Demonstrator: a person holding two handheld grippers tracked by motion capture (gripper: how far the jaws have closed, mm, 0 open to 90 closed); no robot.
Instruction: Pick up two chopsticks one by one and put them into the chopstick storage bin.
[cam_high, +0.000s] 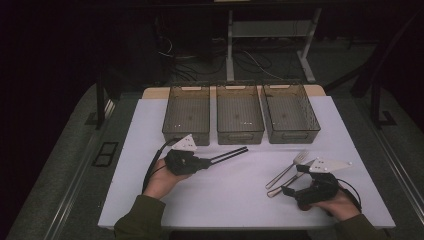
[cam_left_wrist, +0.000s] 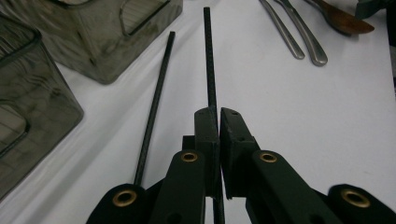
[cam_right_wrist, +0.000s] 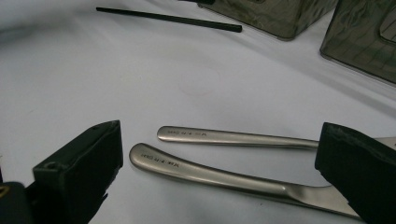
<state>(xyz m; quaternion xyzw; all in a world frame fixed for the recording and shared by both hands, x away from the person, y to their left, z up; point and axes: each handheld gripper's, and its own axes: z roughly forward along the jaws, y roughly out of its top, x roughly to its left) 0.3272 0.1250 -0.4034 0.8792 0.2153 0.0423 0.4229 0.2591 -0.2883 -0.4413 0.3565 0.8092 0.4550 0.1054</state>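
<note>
left gripper clamps chopstick | right gripper agape over fork handle | bins near

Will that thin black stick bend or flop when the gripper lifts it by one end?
Probably not. The thin black stick, clamped in the left gripper, juts out dead straight with no droop, so it looks stiff. It seems light for its length. Its partner, the second black stick on the white table, might roll if nudged.

Left gripper jaws clamped together, pointing right, held in left hand; right gripper jaws spread wide.
</note>
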